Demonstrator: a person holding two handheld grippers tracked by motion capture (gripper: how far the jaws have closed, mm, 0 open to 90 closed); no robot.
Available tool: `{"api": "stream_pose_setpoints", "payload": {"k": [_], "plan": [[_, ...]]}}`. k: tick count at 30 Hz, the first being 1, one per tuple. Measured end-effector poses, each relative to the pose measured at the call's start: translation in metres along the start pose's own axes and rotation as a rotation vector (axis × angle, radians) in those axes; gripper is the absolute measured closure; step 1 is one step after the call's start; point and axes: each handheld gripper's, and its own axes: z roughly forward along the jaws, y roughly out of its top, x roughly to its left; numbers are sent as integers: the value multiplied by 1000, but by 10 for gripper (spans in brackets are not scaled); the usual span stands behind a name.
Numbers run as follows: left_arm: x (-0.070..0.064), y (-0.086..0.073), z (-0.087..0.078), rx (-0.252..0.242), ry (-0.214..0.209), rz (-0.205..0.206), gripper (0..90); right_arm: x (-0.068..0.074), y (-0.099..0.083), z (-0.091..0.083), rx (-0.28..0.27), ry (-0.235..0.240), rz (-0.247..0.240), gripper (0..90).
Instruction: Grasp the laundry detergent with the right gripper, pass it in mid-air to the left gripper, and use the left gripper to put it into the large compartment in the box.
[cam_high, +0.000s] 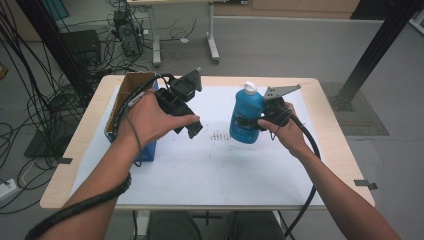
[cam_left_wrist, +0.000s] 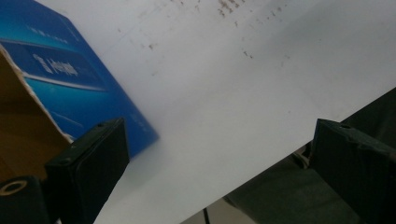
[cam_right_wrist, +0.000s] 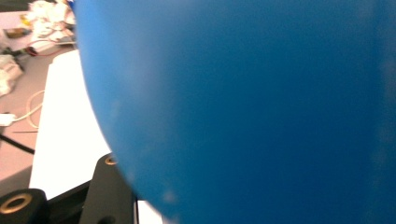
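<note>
A blue bottle (cam_high: 246, 117) with a white cap (cam_high: 250, 88) stands upright at the middle right of the white-topped table (cam_high: 215, 170). My right gripper (cam_high: 251, 123) comes at it from the right and is shut on the bottle's lower body. In the right gripper view the blue bottle (cam_right_wrist: 243, 107) sits right against the camera, with one black finger (cam_right_wrist: 107, 191) at its lower left. My left gripper (cam_high: 192, 127) is held above the table left of the bottle, and tilts down. Its jaws stand wide apart in the left gripper view (cam_left_wrist: 219, 135), with nothing between them.
An open cardboard box (cam_high: 129, 95) with blue printed sides (cam_left_wrist: 70, 79) stands at the table's left, beside my left hand. Faint brown specks (cam_high: 220, 136) mark the sheet near the bottle. Cables and desk legs lie on the floor beyond the far edge.
</note>
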Motion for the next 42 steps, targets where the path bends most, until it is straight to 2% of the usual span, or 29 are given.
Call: {"api": "stream_pose_setpoints", "payload": {"k": [3, 5, 9, 12, 16, 22, 33, 42], "plan": [[8, 6, -6, 3, 21, 47, 57, 1, 6, 7, 9, 18, -29, 441], [12, 10, -10, -7, 6, 67, 58, 1, 9, 13, 17, 36, -42, 441], [19, 20, -17, 4, 25, 146, 58, -1, 14, 21, 15, 68, -52, 441], [24, 27, -23, -5, 16, 191, 58, -2, 18, 25, 19, 97, -63, 441], [31, 36, -27, -12, 10, 231, 58, 0, 24, 32, 49, 126, -101, 441], [38, 44, -31, -14, -6, 301, 57, 3, 32, 41, 51, 183, -136, 440], [42, 50, -40, -1, -4, 380, 57, 19, 50, 68, 92, 274, -231, 440], [38, 53, -41, 2, -24, 444, 57, 31, 57, 83, 84, 317, -263, 439]]}}
